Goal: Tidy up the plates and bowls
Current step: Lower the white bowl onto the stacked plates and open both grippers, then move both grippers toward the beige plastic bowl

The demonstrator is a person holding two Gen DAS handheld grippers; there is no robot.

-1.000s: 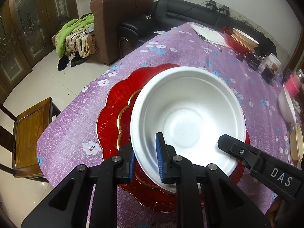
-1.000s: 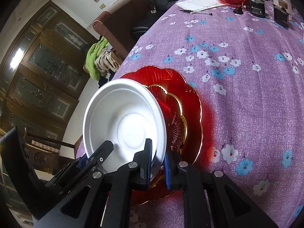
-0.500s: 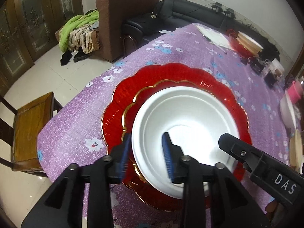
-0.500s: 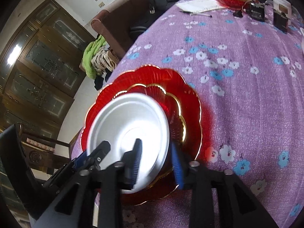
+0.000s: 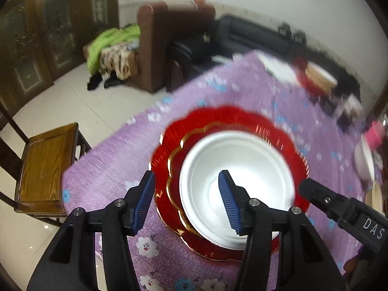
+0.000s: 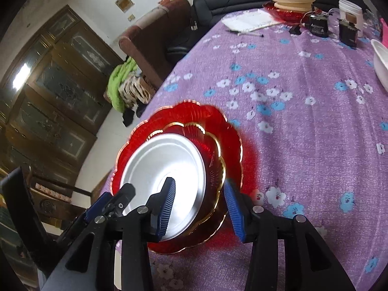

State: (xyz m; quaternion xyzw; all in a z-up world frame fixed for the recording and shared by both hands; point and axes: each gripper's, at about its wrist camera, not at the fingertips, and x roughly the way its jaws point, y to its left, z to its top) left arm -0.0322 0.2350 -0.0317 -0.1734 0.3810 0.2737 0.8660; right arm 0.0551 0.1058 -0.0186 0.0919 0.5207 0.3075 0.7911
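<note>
A white bowl [image 5: 238,177] rests inside a small red gold-rimmed plate [image 5: 173,169], which lies on a large red scalloped plate [image 5: 225,115] on the purple flowered tablecloth. The stack also shows in the right wrist view: bowl [image 6: 160,167], small plate [image 6: 213,155], large plate [image 6: 189,114]. My left gripper [image 5: 186,201] is open and empty, its jaws straddling the bowl's near rim without touching. My right gripper [image 6: 201,208] is open and empty, its jaws either side of the bowl's right rim.
A stack of plates on a red dish [image 6: 291,0] stands at the table's far end, with paper and a pen [image 6: 247,21], black devices [image 6: 317,24] and a white cup [image 6: 349,9]. Another white bowl [image 6: 382,65] sits right. A wooden chair [image 5: 46,165] stands left of the table.
Both grippers were shut on the white bowl, holding it tilted over the red plates. They set it down flat, opened, and have drawn back and up.
</note>
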